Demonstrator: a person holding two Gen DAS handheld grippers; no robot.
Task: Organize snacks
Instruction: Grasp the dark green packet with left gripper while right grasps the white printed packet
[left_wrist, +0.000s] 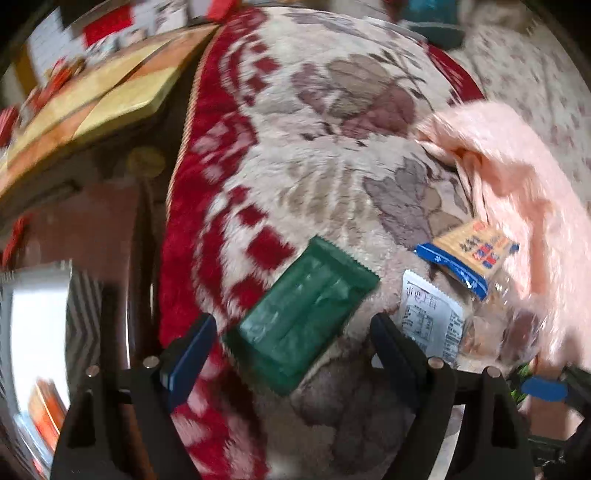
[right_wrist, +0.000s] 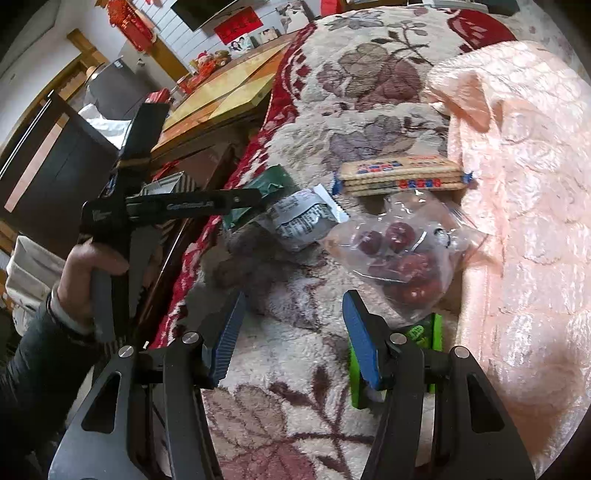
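Snacks lie on a floral blanket (left_wrist: 332, 147). A green packet (left_wrist: 301, 317) lies flat just ahead of my open, empty left gripper (left_wrist: 291, 343), between its blue-padded fingers. A white packet (left_wrist: 432, 317), a cracker pack (left_wrist: 472, 251) and a clear bag of red fruit (right_wrist: 399, 254) lie to its right. In the right wrist view the green packet (right_wrist: 266, 188), white packet (right_wrist: 303, 218) and cracker pack (right_wrist: 399, 177) lie further ahead. My right gripper (right_wrist: 291, 332) is open and empty over the blanket. A bright green packet (right_wrist: 428, 339) lies partly under its right finger.
A pink quilt (right_wrist: 517, 184) covers the bed's right side. A wooden table (right_wrist: 221, 96) stands past the blanket's red left edge (left_wrist: 192, 206). A striped box (left_wrist: 37, 332) sits low at left. The other hand-held gripper body (right_wrist: 147, 210) crosses the right wrist view at left.
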